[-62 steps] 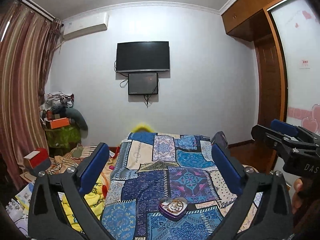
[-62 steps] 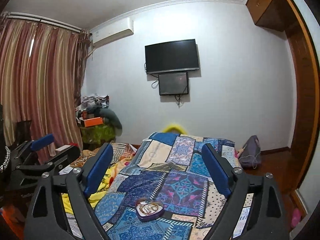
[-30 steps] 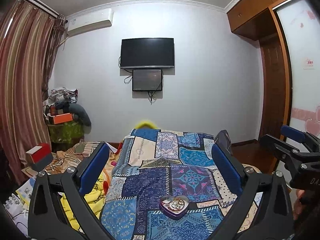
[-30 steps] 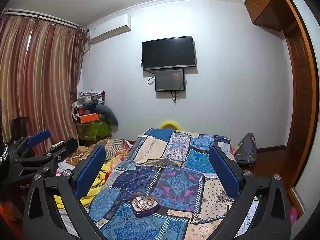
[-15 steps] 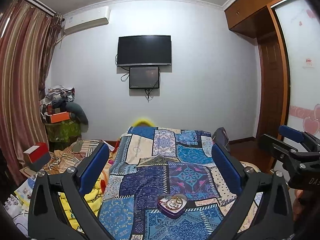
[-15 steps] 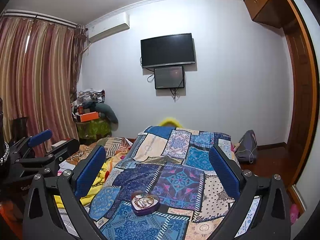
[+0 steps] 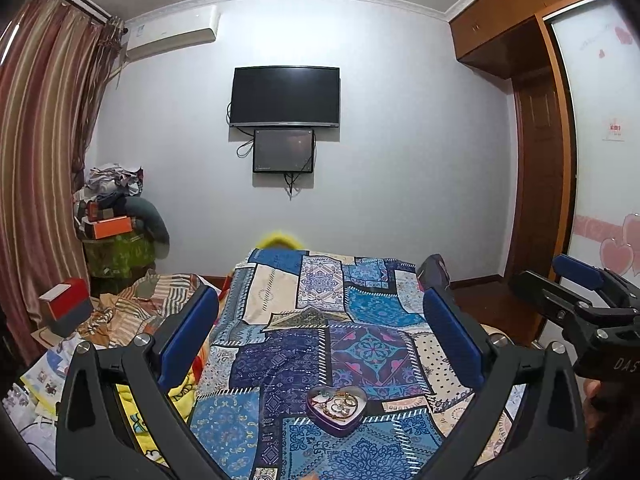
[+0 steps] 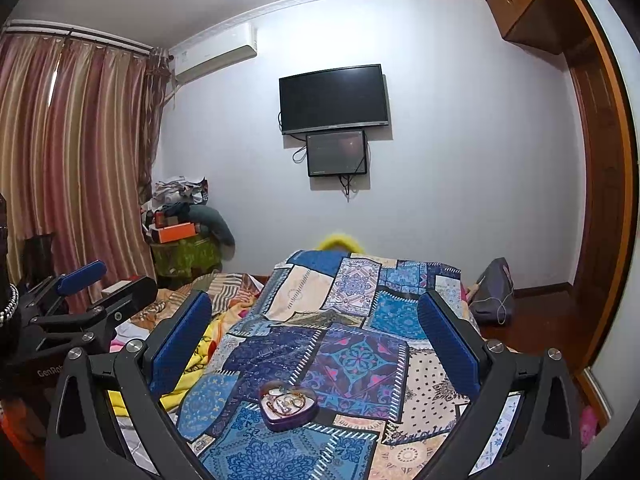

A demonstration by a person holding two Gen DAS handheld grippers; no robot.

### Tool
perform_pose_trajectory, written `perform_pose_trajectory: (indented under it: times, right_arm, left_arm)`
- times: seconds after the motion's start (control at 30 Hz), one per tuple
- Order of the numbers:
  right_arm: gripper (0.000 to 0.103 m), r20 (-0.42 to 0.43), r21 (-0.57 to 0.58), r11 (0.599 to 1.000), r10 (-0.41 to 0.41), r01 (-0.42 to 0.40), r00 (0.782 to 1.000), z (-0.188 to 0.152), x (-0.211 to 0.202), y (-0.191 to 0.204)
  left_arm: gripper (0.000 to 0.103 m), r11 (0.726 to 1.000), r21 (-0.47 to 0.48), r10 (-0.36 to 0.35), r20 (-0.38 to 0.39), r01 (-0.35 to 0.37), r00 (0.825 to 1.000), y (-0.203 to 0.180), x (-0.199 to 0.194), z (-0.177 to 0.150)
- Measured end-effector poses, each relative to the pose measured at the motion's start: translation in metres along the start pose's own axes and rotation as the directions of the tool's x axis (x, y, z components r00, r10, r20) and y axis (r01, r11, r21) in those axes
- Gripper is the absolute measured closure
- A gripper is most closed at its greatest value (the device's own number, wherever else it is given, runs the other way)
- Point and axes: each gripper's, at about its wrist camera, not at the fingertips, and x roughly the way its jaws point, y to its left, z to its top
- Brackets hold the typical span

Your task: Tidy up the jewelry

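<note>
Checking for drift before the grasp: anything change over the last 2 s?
Only slight camera sway; nothing grasped or released. Left tongs and right tongs stay open and empty above the patchwork bedspread. The heart-shaped tin of jewelry hasn't moved.

The jewelry (image 7: 338,402) in the heart-shaped tin (image 7: 336,420) is too small to identify.

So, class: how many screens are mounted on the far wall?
2. A large TV hangs high on the wall, and a smaller screen sits directly beneath it, just under its lower edge. Both are dark. None seem hidden.
</note>
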Motion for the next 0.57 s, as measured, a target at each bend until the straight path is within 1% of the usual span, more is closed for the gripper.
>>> perform_pose_trajectory:
  times: [0.27, 0.43, 0.57]
  right_arm:
    - [0.001, -0.003, 0.0, 1.0, -0.001, 0.001, 1.0, -0.0002, 0.0012, -0.0003]
    - [0.001, -0.006, 0.002, 1.0, 0.004, -0.004, 1.0, -0.001, 0.0019, 0.0001]
    - [0.001, -0.008, 0.0, 1.0, 0.002, -0.002, 1.0, -0.0022, 0.0028, 0.0005]
  left_arm:
    - [0.0, 1.0, 0.004, -0.007, -0.007, 0.007, 1.0, -0.0017, 0.0023, -0.0013]
    - [0.0, 1.0, 0.022, -0.009, -0.012, 0.009, 1.0, -0.0045, 0.0045, -0.0038]
    - [0.0, 1.0, 0.014, -0.018, -0.021, 0.018, 1.0, -0.0036, 0.0072, -0.0051]
